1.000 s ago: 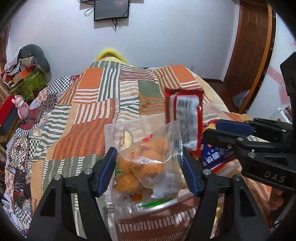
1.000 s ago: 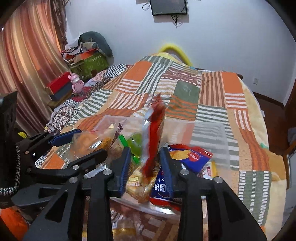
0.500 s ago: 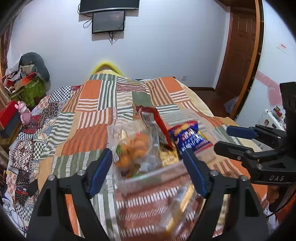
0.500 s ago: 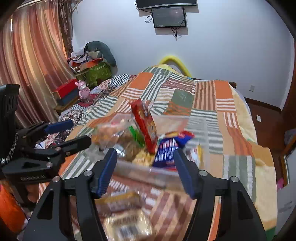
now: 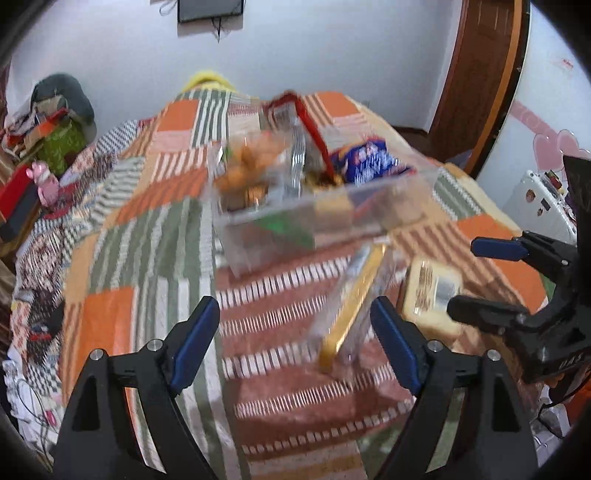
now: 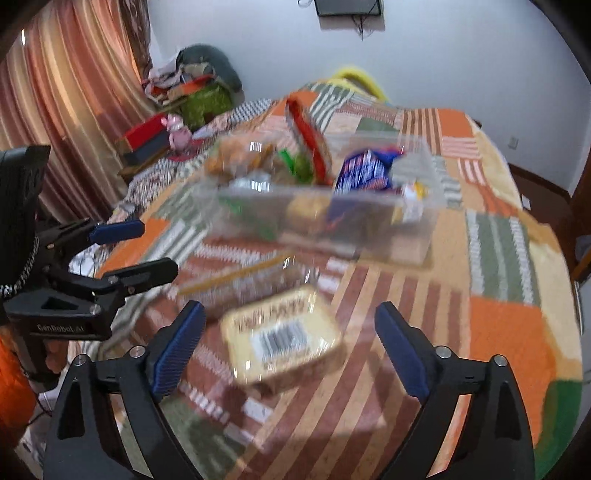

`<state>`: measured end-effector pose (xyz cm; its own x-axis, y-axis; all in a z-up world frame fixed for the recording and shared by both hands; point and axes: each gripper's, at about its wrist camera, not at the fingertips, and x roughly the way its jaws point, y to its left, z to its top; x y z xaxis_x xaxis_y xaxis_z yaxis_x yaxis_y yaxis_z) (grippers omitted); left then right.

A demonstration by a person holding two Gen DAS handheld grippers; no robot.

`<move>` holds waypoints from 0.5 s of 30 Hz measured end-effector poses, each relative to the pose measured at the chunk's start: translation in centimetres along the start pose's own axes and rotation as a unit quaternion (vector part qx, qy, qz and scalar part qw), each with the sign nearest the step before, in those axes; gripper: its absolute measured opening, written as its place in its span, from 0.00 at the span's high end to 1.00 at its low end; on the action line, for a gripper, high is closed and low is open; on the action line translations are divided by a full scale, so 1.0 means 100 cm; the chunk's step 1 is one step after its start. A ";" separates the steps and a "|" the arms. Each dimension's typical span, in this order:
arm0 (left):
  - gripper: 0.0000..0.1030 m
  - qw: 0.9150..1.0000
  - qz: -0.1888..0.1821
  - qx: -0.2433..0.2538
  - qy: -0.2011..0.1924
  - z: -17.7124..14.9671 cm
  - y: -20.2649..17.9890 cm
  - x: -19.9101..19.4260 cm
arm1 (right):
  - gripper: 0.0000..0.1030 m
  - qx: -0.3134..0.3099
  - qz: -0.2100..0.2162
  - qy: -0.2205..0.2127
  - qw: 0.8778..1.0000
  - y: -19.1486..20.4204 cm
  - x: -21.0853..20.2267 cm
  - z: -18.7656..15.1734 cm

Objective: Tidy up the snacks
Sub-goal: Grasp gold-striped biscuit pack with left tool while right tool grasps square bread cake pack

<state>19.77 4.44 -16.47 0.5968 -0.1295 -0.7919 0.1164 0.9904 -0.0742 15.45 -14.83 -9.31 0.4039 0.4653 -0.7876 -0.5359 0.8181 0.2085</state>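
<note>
Clear plastic bin (image 5: 332,218) sits on patchwork bedspread (image 5: 147,236), loaded with snacks. Inside bin: bag of orange puffs (image 5: 247,166) at left end, red packet (image 5: 314,136) standing tilted near middle, blue packet (image 5: 365,162) at right end. Green wrapper (image 6: 295,166) between puffs and red packet, seen from right wrist view.

Outside bin, on bedspread just in front of its near wall: clear pack with yellow edge (image 5: 351,306), lying slanted, and flat yellow-rimmed pack with barcode label (image 6: 280,336) face up, to right of slanted pack. Contact between the two packs not resolvable, motion blur.

Left gripper (image 5: 295,347) in front of bin: jaws have just been opening, now wide apart, pads pressing on nothing. Slanted pack shows between blue pads (image 5: 192,343) but looks untouched.

Right gripper (image 6: 291,347) also in front of bin, right of left one: jaws have just been opening, now spread wide, barcode pack in gap, clear of both pads (image 6: 177,347).

Beyond bin: white wall with dark screen (image 6: 347,7) up high. Left of bin: curtain (image 6: 74,110), pile of clutter (image 6: 195,85), pink toy (image 6: 177,129). Right of bin: wooden door (image 5: 480,74).
</note>
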 end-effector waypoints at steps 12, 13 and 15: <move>0.18 0.999 -0.032 0.003 0.033 0.000 -0.014 0.045 | 0.12 0.019 0.004 0.034 0.999 -0.004 0.033 -0.012; 0.19 0.999 -0.034 0.006 0.035 0.002 -0.016 0.049 | 0.13 0.023 0.003 0.034 0.999 -0.006 0.033 -0.011; 0.21 0.998 -0.040 0.011 0.039 0.004 -0.021 0.058 | 0.16 0.029 0.007 0.031 0.999 -0.011 0.032 -0.011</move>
<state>23.27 1.62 -20.67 0.5221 -0.2025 -0.8285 0.1792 0.9758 -0.1256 16.53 -14.55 -12.71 0.3491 0.4562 -0.8185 -0.4970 0.8306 0.2510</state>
